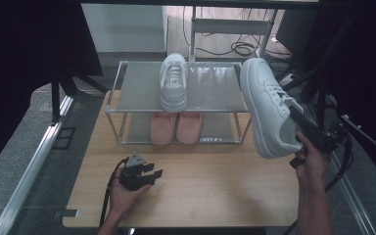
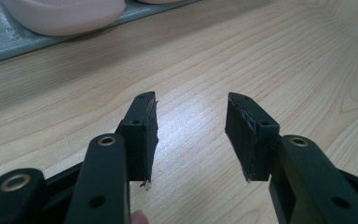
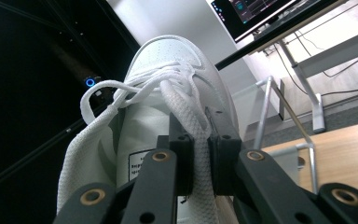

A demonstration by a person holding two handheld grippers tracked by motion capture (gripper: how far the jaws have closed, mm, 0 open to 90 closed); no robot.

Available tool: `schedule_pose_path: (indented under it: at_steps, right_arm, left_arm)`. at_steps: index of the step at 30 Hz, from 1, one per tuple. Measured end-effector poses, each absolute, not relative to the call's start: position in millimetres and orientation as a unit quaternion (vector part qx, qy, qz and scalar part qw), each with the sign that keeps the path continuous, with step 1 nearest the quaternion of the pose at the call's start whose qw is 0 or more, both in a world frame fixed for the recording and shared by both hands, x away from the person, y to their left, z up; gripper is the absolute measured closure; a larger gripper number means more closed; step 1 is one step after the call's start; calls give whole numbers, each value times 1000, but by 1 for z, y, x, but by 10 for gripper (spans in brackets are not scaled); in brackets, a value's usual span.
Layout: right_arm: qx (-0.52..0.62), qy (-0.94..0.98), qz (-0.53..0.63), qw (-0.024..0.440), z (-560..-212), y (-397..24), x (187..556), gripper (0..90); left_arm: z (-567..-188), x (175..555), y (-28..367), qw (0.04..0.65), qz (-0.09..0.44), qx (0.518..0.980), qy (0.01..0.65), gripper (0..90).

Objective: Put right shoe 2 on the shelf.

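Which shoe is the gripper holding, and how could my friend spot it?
Start at the metal rack at the far side of the wooden table. Look to its right end, where the right gripper is shut on a white sneaker held in the air, tilted on its side. The other white sneaker sits on the top shelf and the pink shoes sit below.

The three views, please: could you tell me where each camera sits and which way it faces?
High view: above the person's side, looking forward and down on the table and rack; both forearms, left gripper and right gripper show.
Left gripper view: rides the left gripper, looking low across the table toward a pink shoe; open jaws.
Right gripper view: rides the right gripper, tilted up along the held white shoe.
Shared: the white shoe shows in the high and right gripper views.
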State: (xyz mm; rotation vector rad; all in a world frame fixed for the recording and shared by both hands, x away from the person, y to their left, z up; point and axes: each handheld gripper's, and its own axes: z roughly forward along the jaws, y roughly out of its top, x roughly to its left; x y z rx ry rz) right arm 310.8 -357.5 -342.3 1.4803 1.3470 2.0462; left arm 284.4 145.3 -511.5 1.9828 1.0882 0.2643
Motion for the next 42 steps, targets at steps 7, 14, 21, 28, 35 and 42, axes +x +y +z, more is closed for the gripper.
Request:
schedule_pose_path:
  at_steps: [7, 14, 21, 28, 35, 42]
  right_arm:
    - [513, 466, 707, 142, -333, -339, 324, 821]
    - [517, 463, 707, 134, -327, -321, 341, 821]
    - [518, 464, 706, 130, -316, -302, 356, 819]
    - [520, 469, 701, 132, -308, -285, 368, 819]
    - [528, 469, 696, 128, -308, -273, 378, 818]
    - [548, 465, 682, 131, -310, -263, 393, 818]
  left_arm:
    - [-511, 284, 146, 420, 105, 791, 433, 541]
    - [-511, 285, 148, 422, 104, 789, 435, 541]
    - [-511, 285, 147, 424, 104, 788, 435, 541]
    - [-511, 285, 149, 424, 105, 788, 433, 541]
    - [-511, 285, 149, 424, 106, 787, 434, 541]
    - [-511, 285, 149, 423, 106, 788, 434, 541]
